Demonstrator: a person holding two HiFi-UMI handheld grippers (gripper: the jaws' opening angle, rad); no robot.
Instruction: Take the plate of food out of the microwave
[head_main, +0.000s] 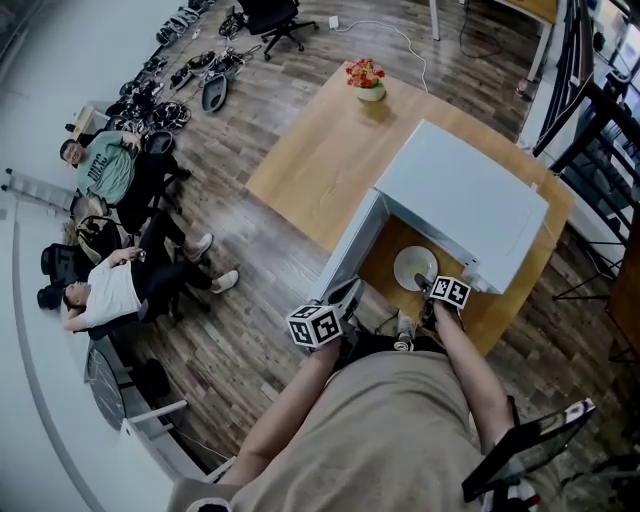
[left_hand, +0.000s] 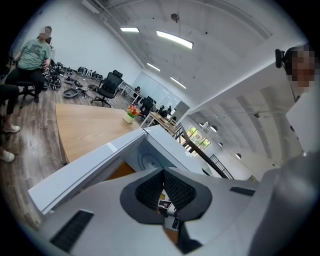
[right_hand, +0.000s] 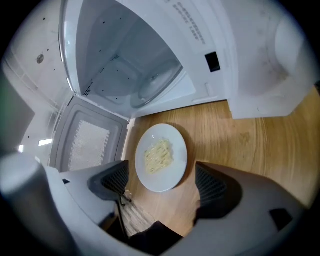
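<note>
On the table (right_hand: 250, 145), plate (right_hand: 175, 170) lies beyond right gripper's (right_hand: 161, 179) parted jaws, apparently untouched; left gripper's (left_hand: 163, 192) jaws together.

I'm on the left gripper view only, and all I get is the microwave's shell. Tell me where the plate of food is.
Observer: The plate lies on the wooden table, just in front of the open microwave, not inside it.
Operator: Report the right hand-held gripper.
Observer: The right hand-held gripper hangs over the plate's near edge with its jaws wide apart and neither pad on the plate.
Operator: Describe the food.
Observer: Pale noodles sit in a small heap at the plate's middle.
</note>
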